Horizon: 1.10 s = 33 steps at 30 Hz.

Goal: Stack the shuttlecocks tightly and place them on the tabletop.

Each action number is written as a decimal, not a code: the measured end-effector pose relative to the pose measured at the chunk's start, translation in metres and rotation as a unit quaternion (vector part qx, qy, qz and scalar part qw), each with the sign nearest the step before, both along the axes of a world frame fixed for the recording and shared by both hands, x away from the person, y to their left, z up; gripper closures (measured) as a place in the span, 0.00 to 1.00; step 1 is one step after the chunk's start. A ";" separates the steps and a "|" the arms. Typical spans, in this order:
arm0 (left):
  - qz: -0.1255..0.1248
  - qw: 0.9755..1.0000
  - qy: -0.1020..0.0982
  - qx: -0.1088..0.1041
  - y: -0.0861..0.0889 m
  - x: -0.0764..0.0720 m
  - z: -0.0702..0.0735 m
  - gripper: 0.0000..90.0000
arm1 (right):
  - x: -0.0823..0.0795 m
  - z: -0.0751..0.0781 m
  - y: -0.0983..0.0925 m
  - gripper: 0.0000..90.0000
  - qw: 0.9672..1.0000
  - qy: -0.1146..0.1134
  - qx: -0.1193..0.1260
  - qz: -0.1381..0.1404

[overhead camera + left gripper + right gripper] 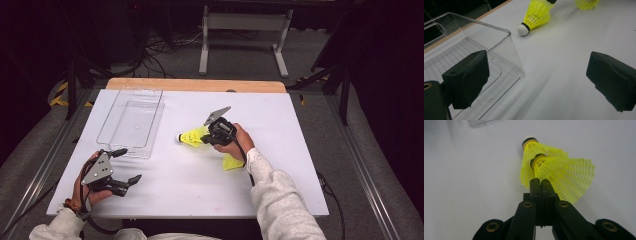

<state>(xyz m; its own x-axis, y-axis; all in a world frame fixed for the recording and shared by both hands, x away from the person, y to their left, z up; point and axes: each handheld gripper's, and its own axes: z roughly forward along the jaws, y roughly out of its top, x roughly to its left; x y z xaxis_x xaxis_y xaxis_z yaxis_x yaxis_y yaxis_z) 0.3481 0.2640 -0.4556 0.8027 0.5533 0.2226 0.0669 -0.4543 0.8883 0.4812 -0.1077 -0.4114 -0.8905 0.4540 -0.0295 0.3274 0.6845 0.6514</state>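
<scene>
- The right tongs (206, 137) sit near the middle of the white surface (280, 190), with the person's right hand (236, 142) wrapped around the body behind them.
- In the right gripper view the right tongs (540, 182) have their jaws pressed together, pinching the rim of a yellow mesh skirt between them.
- Two yellow shuttlecocks are nested there: the rear shuttlecock (566, 177), whose skirt edge is in the pinch, has its cork pushed into the skirt of the front shuttlecock (534, 152).
- The front shuttlecock's white cork (181, 137) points away from the tongs, toward the clear plastic bin (131, 122), with open surface between the two.
- From the left gripper view that cork (523, 29) is touching or just above the surface; I cannot tell which.
- A third yellow shuttlecock (232, 162) lies on the surface just beside the right wrist, on the person's side of the tongs.
- The left tongs (125, 167) are held in the left hand (87, 187) at the near left of the surface, jaws spread wide with nothing between them.
- In the left gripper view one jaw overlaps the near corner of the bin (509, 50); the nested pair lies well beyond the tongs.
</scene>
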 end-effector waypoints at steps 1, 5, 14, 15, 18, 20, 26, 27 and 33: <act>-0.002 1.000 0.000 0.000 0.000 0.000 0.000 0.06 | 0.001 -0.001 0.001 1.00 1.000 0.002 0.000 0.002; -0.004 1.000 0.002 0.001 -0.001 0.000 0.000 0.06 | 0.003 -0.003 0.004 0.99 1.000 0.006 0.000 0.003; -0.004 1.000 0.004 0.001 -0.001 0.000 -0.001 0.06 | 0.005 -0.010 0.011 0.96 0.999 0.024 -0.027 0.017; -0.004 1.000 0.003 0.002 -0.001 0.000 -0.001 0.06 | 0.005 -0.010 0.011 0.95 0.999 0.027 -0.028 0.017; -0.004 1.000 0.003 0.003 -0.001 0.000 -0.001 0.06 | 0.005 -0.010 0.010 0.94 0.999 0.030 -0.034 0.020; -0.005 1.000 0.003 0.003 -0.001 0.000 -0.001 0.06 | 0.004 -0.009 0.010 0.93 0.999 0.033 -0.036 0.024; -0.004 1.000 0.003 0.004 -0.001 0.000 -0.001 0.06 | 0.003 -0.004 0.009 0.83 0.998 0.038 -0.039 0.029; -0.004 1.000 0.004 0.004 -0.002 0.000 -0.001 0.06 | 0.003 -0.003 0.007 0.82 0.998 0.036 -0.036 0.028; 0.002 1.000 -0.001 0.000 0.000 0.000 0.000 0.06 | 0.002 0.001 0.004 0.91 0.999 0.039 -0.014 0.015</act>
<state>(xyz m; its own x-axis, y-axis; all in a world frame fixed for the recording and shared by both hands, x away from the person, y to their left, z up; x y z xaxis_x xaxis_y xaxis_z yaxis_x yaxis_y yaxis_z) 0.3486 0.2639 -0.4555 0.7997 0.5570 0.2239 0.0680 -0.4546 0.8881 0.4832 -0.1040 -0.4103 -0.9042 0.4262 0.0276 0.3545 0.7128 0.6053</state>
